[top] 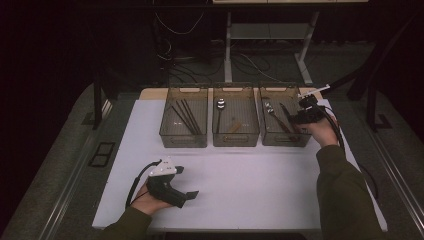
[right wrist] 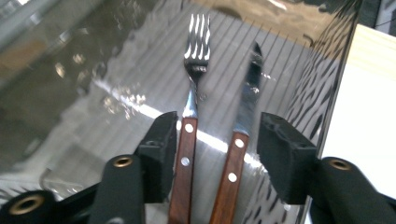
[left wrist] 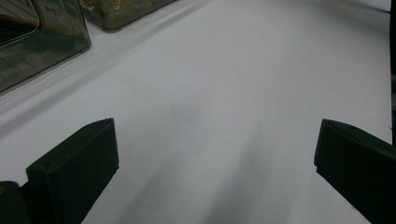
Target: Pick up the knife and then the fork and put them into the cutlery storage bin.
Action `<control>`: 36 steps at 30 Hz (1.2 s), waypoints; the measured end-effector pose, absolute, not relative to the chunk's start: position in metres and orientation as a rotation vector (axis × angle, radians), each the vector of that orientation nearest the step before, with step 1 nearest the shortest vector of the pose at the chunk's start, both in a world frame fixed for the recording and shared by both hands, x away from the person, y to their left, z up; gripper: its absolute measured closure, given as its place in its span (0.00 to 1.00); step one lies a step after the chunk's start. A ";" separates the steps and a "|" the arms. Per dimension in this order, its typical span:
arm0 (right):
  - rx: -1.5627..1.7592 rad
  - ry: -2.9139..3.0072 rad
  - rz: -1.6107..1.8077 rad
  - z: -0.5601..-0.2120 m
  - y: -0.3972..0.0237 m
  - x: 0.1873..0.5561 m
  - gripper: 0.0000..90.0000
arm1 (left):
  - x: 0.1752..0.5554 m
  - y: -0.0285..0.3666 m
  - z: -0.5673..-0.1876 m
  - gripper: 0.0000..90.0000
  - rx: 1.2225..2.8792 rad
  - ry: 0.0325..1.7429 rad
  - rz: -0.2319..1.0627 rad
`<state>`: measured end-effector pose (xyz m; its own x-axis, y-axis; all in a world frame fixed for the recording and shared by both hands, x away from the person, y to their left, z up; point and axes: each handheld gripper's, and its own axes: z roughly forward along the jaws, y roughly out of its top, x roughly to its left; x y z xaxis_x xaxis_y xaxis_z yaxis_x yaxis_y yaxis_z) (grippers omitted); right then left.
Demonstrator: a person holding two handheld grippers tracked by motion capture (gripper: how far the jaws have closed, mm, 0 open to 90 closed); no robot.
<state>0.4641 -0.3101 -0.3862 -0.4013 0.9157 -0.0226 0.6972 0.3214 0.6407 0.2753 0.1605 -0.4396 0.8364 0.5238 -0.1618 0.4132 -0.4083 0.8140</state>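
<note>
The right hand-held gripper (right wrist: 217, 154) sits down in the right-hand bin (top: 285, 121), its two black jaws partly open. Between the jaws lie a fork (right wrist: 190, 122) and a knife (right wrist: 240, 140), side by side. The fork's handle is right next to one jaw, maybe touching it; the knife is apart from the other jaw. I don't think the jaws squeeze either one, though the view is a bit blurry.

Both have brown wooden handles with little metal dots, and shiny metal tops. They look hard and stiff, and not heavy. The metal part would likely be slippery, so the wooden handle is the best place to grab. The fork's sharp points face away from the gripper, toward the far end of the bin.

The left hand-held gripper (top: 175, 187) rests on the white surface (top: 240, 175), near the front edge. Its jaws are wide open and hold nothing. It is well apart from the fork and knife.
</note>
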 end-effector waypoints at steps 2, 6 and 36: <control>1.446 2.204 0.844 -0.383 -0.313 0.462 0.49 | 0.275 0.161 -0.440 0.00 2.056 0.685 0.145; 1.472 2.204 0.928 -0.377 -0.315 0.458 0.40 | 0.275 0.160 -0.440 0.00 2.057 0.684 0.143; 1.234 2.196 1.177 -0.367 -0.305 0.387 0.18 | 0.277 0.164 -0.440 0.00 2.055 0.687 0.160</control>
<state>0.3866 -0.3051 -0.3673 -0.5545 0.8279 0.0846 0.5288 0.2720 0.8040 0.2775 0.1635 -0.4399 0.8351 0.5287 -0.1517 0.4077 -0.4097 0.8160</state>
